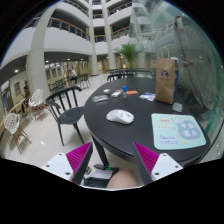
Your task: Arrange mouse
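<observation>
A white computer mouse (120,116) lies on the dark round table (115,135), to the left of a pale green mouse mat (176,128) with printed figures. My gripper (112,160) is open and empty, its two magenta pads (78,158) wide apart. It is held before the table's near edge, with the mouse well beyond the fingers and slightly to the right of their middle.
A brown paper bag (166,78) and small orange and blue items (128,93) stand at the table's far side. A black chair (66,104) stands left of the table, with light chairs (14,126) farther left. A tall atrium lies behind.
</observation>
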